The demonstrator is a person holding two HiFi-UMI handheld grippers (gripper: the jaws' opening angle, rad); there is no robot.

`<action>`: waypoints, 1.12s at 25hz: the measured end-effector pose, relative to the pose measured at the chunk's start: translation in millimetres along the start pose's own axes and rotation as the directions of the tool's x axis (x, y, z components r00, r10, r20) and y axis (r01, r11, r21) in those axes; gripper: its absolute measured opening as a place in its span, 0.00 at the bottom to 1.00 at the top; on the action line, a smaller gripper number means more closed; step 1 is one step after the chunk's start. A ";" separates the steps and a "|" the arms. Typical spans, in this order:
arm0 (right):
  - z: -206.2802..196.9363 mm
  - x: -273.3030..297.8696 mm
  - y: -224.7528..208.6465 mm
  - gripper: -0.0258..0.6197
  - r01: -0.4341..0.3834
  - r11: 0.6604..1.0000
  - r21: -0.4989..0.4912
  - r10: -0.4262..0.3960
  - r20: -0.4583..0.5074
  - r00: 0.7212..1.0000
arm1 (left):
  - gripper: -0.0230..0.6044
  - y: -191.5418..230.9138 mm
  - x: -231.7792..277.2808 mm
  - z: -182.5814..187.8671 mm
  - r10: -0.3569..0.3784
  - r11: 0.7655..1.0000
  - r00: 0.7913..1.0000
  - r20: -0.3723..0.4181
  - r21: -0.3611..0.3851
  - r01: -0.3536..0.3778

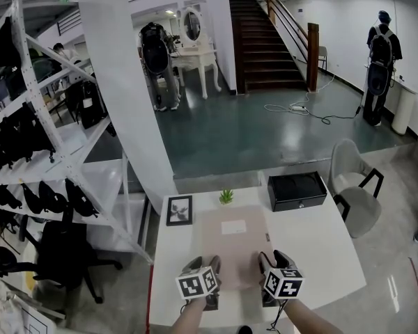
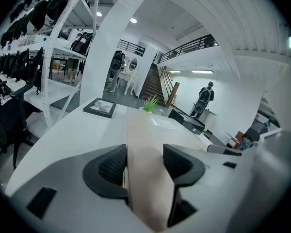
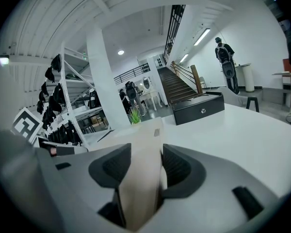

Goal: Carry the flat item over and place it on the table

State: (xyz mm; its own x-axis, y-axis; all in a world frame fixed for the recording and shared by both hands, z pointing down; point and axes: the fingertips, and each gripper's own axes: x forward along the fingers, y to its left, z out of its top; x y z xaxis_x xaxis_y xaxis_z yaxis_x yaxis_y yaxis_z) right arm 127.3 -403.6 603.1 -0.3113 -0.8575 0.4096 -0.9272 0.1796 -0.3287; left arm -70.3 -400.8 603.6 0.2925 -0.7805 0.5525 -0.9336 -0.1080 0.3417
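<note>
On the white table (image 1: pixel 320 249), a black-framed picture (image 1: pixel 179 210) is lying at the far left. The left gripper (image 1: pixel 205 264) is clamping the near left edge of the flat pale-beige rectangular sheet (image 1: pixel 233 245), which is stretching over the tabletop's middle. The right gripper (image 1: pixel 270 261) is pinching its near right edge. A black rectangular box (image 1: pixel 297 190) is sitting at the far right.
</note>
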 end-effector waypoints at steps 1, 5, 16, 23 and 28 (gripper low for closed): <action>-0.4 0.0 -0.6 0.35 0.000 1.000 0.001 0.000 0.000 1.000 | 0.41 -0.1 0.4 -0.4 -0.001 1.000 1.000 -0.002 -0.002 0.001; -4.7 0.5 -1.0 0.35 0.003 1.000 0.004 -0.003 -0.009 1.000 | 0.41 1.8 0.9 -3.7 0.002 1.000 1.000 -0.011 -0.003 -0.002; -16.0 3.5 -3.8 0.35 0.018 1.000 0.012 -0.017 -0.038 0.999 | 0.41 6.1 4.2 -12.0 0.009 1.000 1.000 -0.028 -0.001 -0.009; -19.2 3.7 -5.3 0.35 0.024 1.000 0.007 -0.023 -0.046 0.999 | 0.41 5.8 3.9 -12.7 0.012 1.000 1.000 -0.024 0.011 -0.012; -20.6 3.9 -5.6 0.36 0.024 1.000 -0.001 -0.024 -0.044 0.999 | 0.41 5.9 4.0 -12.4 0.009 1.000 1.000 -0.026 0.013 -0.008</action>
State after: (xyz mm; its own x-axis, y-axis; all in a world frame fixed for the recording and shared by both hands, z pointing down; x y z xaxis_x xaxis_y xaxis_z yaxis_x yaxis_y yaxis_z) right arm 127.0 -398.0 624.1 -0.2983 -0.8393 0.4546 -0.9344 0.1596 -0.3184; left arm -72.1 -396.9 617.3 0.2895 -0.7654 0.5747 -0.9386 -0.1093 0.3273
